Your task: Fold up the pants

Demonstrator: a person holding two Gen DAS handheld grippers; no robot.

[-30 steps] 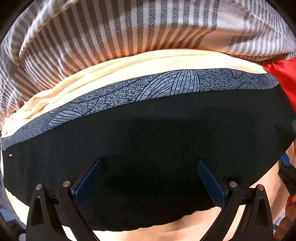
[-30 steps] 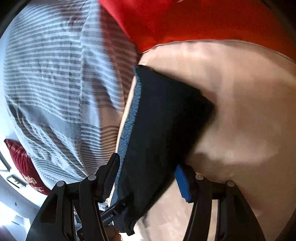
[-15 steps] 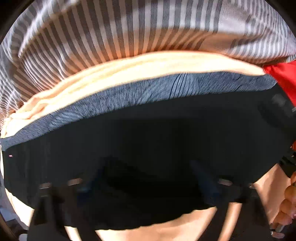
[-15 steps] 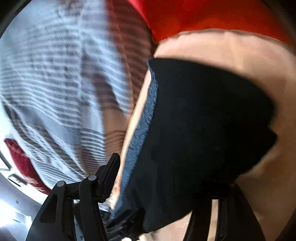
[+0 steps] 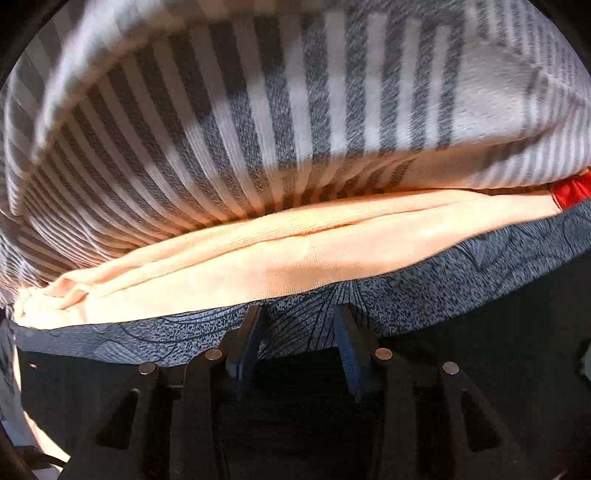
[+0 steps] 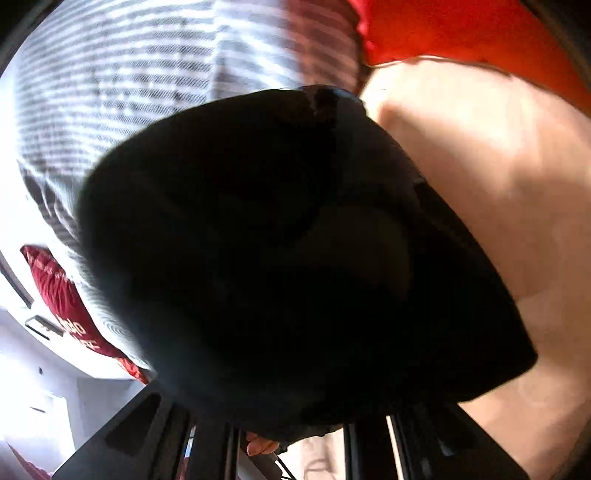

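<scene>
The black pants (image 5: 498,332) have a blue-grey patterned waistband (image 5: 424,291) and lie on a peach sheet (image 5: 258,258). My left gripper (image 5: 297,328) has its blue pads close together at the waistband, with cloth between them. In the right wrist view the black pants (image 6: 277,240) are lifted and fill the middle of the frame. They hang over my right gripper (image 6: 291,432) and hide its fingertips, so its closure does not show.
A grey-and-white striped blanket (image 5: 258,110) lies bunched just beyond the pants and also shows in the right wrist view (image 6: 129,74). Red cloth (image 6: 461,29) lies at the far side. A red pillow (image 6: 62,291) sits at the left edge.
My left gripper moved forward to the waistband and its jaws narrowed from wide open. The right gripper lifted the pants, which now cover its fingers.
</scene>
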